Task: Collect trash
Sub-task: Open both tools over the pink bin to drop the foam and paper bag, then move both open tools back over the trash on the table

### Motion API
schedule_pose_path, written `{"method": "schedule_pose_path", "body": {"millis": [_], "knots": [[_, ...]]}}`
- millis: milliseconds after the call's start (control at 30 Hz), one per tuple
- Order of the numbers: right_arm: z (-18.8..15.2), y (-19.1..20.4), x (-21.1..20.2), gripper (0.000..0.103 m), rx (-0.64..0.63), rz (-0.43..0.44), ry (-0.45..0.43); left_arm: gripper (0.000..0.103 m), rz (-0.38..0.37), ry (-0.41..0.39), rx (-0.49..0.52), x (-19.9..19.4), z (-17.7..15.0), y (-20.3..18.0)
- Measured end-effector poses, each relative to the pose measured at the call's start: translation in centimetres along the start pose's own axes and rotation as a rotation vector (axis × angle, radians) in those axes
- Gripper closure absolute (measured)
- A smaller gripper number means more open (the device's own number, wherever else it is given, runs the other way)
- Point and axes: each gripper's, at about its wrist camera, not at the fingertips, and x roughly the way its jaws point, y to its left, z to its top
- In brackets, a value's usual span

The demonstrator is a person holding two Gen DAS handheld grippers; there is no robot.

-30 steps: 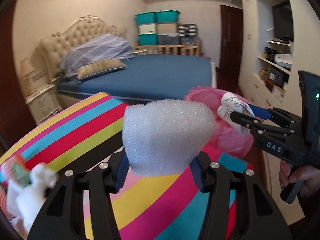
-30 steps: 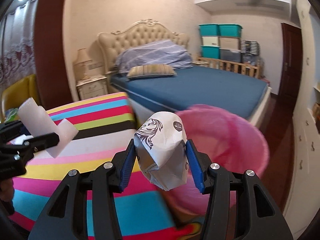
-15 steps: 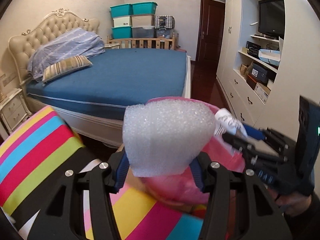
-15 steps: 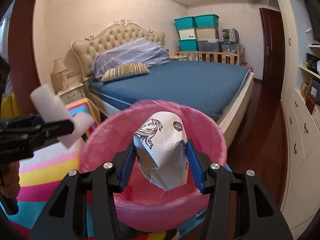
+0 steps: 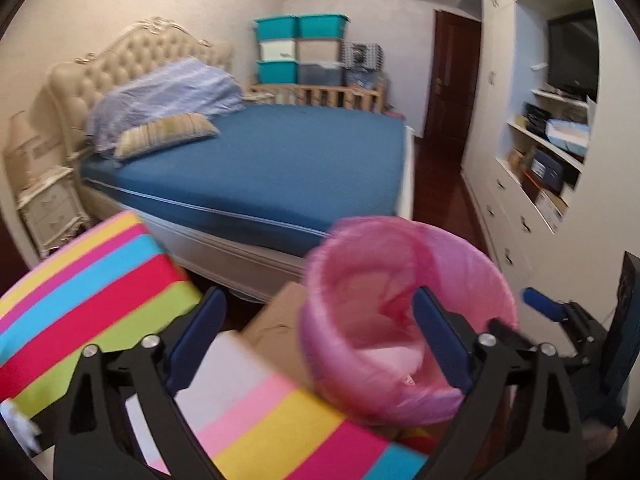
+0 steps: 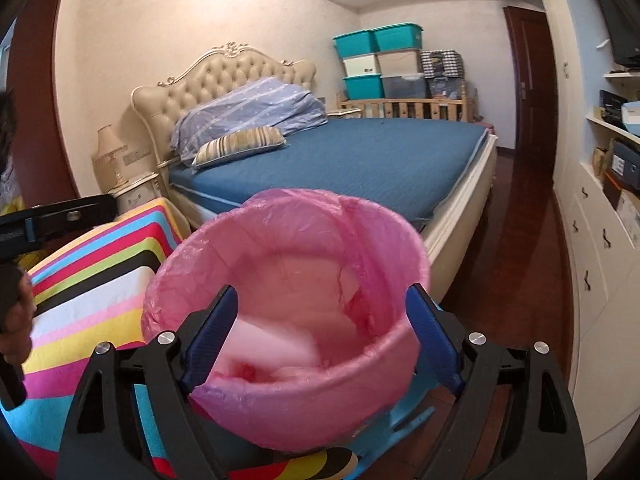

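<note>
Both claws gape wide with nothing between the fingers. Left claw (image 5: 316, 336) hangs over the near edge of the pink bin; right claw (image 6: 324, 332) sits right above the bin mouth, blue pads either side of it.

Round pink plastic trash bin with a thin pink liner bag (image 6: 288, 308) stands just beside the rainbow-striped cloth-covered tabletop (image 6: 92, 280), apparently on a light blue stool or base (image 6: 404, 420) (only part shows). Inside the bin: a pale white foam-like block (image 6: 268, 340) lying low on the near-left side, tinted pink by the liner. Whether other trash is in there I cannot tell; the folds hide the bottom.

Step, as I judge it: drop-off at the bin is complete for both hands, claws empty, so this is the release/reset point of a collect cycle.

Left wrist view is motion-blurred. A small white crumpled scrap (image 5: 16, 420) shows at the far left edge of the tabletop, likely more trash, too blurred to identify.

Next move calls for: lift both claws clear of the liner rim without snagging the thin bag, swing back over the tabletop, line up on the white scrap with the left claw, fingers kept wide until around it. Risk: catching the liner and tipping the light bin.

Blue-sheeted bed (image 6: 360, 160) behind, not involved.
</note>
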Motion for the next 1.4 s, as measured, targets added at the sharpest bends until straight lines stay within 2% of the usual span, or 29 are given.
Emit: {"method": "schedule_pose_path", "body": {"millis": [167,233,300,433,633,767,833,1033,1133,1267,1400], "knots": [[-0.1,1.9,-2.4,0.017,-0.012,-0.018,-0.008,0.005,0.100,-0.049,-0.061,-7.0,-2.7,5.4],[-0.1,3.6,-3.2,0.015,-0.033,0.000,-0.010,0.005,0.117,-0.062,-0.100,-10.0,-4.4,7.5],[0.0,5.2,-3.6,0.012,-0.044,0.027,-0.012,0.005,0.166,-0.067,-0.134,-12.9,-6.2,9.7],[-0.5,10.5,-4.8,0.012,-0.082,0.145,-0.010,0.005,0.240,-0.052,-0.177,-18.5,-10.0,13.9],[-2.4,18.3,-5.8,0.012,-0.161,0.282,0.011,0.005,0.353,-0.035,-0.149,-24.7,-14.6,16.7],[-4.5,23.9,-6.4,0.012,-0.231,0.403,0.085,0.005,0.427,-0.022,-0.152,-28.3,-17.5,18.2],[-5.5,26.5,-7.0,0.012,-0.285,0.429,0.095,0.005,0.487,-0.025,-0.185,-30.4,-19.4,19.7],[-8.0,32.7,-8.2,0.012,-0.409,0.502,0.141,0.005,0.605,-0.036,-0.340,-36.2,-24.0,24.0],[-8.7,35.0,-8.9,0.012,-0.460,0.531,0.144,0.005,0.617,-0.025,-0.426,-38.2,-26.4,25.9],[-9.2,37.0,-9.3,0.012,-0.495,0.551,0.151,0.006,0.626,0.030,-0.455,-38.1,-28.1,27.3],[-9.6,38.5,-8.9,0.012,-0.516,0.550,0.166,0.011,0.630,0.034,-0.443,-37.5,-27.8,27.6]]}}
